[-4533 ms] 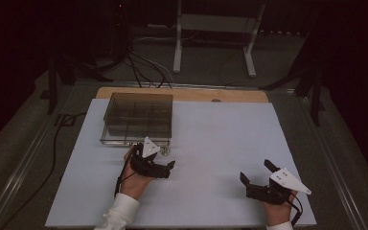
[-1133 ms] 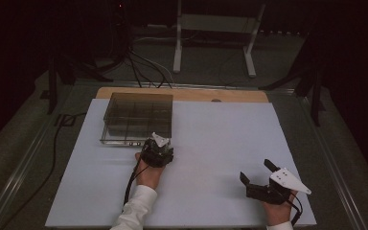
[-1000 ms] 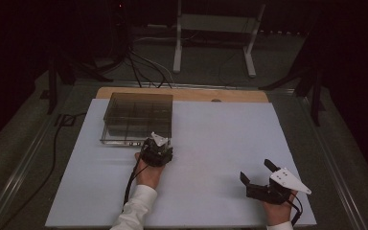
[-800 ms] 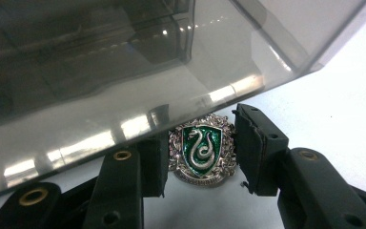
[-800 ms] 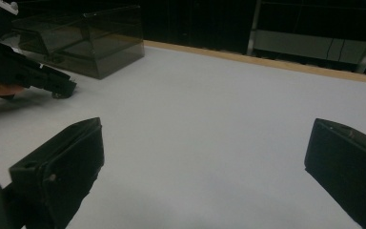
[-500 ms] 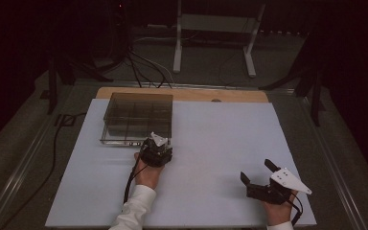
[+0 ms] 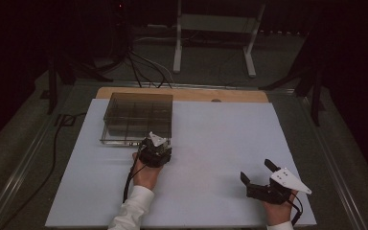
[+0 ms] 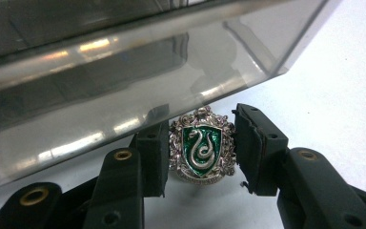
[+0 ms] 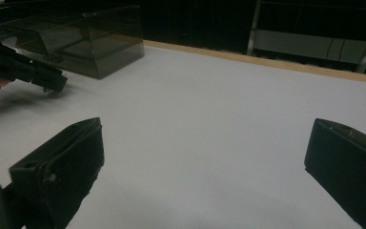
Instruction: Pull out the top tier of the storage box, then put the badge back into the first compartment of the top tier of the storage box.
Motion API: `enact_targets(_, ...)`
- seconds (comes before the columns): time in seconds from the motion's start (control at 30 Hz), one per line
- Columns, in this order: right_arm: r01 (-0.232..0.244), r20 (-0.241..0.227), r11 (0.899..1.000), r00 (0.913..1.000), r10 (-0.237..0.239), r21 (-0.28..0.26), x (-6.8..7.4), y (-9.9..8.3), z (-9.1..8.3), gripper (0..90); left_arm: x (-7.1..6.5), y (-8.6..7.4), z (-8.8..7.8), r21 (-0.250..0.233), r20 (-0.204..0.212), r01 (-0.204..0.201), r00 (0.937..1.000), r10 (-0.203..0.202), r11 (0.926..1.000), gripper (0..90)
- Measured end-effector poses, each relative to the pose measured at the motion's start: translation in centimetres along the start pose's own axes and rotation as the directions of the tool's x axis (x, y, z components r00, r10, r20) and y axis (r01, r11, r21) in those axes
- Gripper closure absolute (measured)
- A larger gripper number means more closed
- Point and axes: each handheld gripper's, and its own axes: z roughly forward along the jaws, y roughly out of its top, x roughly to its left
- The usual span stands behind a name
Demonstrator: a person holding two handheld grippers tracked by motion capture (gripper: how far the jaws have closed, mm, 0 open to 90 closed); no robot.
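A small silver crest badge (image 8: 201, 149) with a green shield and a silver snake stands between the jaws of my left gripper (image 8: 201, 120). Both pads press its sides, so the gripper is shut on it. The badge sits just above the white mat, right against the front wall of a smoky clear compartment box (image 8: 124, 71). From above, the left gripper (image 7: 156, 143) is at the near right corner of the box (image 7: 136, 112). My right gripper (image 7: 256, 170) rests on the mat at the near right, open wide with nothing between its jaws (image 9: 205, 138).
The white mat (image 7: 220, 134) covers the table, with a strip of wooden board (image 7: 239, 95) along its far edge. Cables and a metal stand lie on the dark floor beyond. The right gripper view shows the box (image 9: 90, 38) and the left gripper (image 9: 28, 71) at far left.
Since 4.5 s ago my left gripper has moved forward and right to the box's near right corner. Over the last second it has held still. The right gripper has not moved.
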Motion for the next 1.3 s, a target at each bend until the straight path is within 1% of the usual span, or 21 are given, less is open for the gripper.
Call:
enact_targets(0.37, 0.001, 0.002, 1.0, 1.0, -0.001, 0.002, 0.0, 0.0, 0.0, 0.0, 0.2, -0.1, -0.3, -0.003, 0.006, 0.011, 0.9999, -0.011, 0.9999, 59.0)
enact_targets(0.47, 0.0, 0.003, 1.0, 1.0, 0.0, 0.0, -0.1, 0.0, 0.0, 0.0, 0.2, -0.1, -0.6, -0.001, 0.011, 0.003, 0.9999, -0.003, 1.0, 59.0)
enact_targets(0.53, -0.002, 0.004, 1.0, 1.0, 0.002, -0.001, -0.1, 0.0, 0.0, 0.0, 0.2, -0.1, -0.7, -0.006, 0.014, 0.006, 0.9999, -0.006, 1.0, 59.0)
enact_targets(0.8, -0.001, 0.003, 1.0, 1.0, 0.001, -0.002, -0.1, 0.0, -0.1, 0.0, 0.1, -0.2, -1.0, -0.005, 0.025, -0.004, 0.9997, 0.004, 1.0, 59.0)
enact_targets(0.93, -0.001, 0.004, 1.0, 1.0, 0.001, -0.004, -0.1, 0.0, -0.1, 0.0, 0.0, -0.2, -1.2, -0.003, 0.034, -0.013, 0.9993, 0.013, 0.9999, 59.0)
enact_targets(1.1, 0.0, 0.003, 1.0, 1.0, 0.0, -0.003, -0.1, 0.0, -0.1, 0.0, -0.1, -0.3, -1.5, 0.007, 0.047, -0.035, 0.9983, 0.034, 0.9994, 59.0)
enact_targets(1.3, 0.0, 0.003, 1.0, 1.0, 0.0, -0.003, -0.1, 0.0, -0.1, 0.0, -0.2, -0.2, -2.0, 0.001, 0.056, -0.043, 0.9975, 0.043, 0.9991, 59.1)
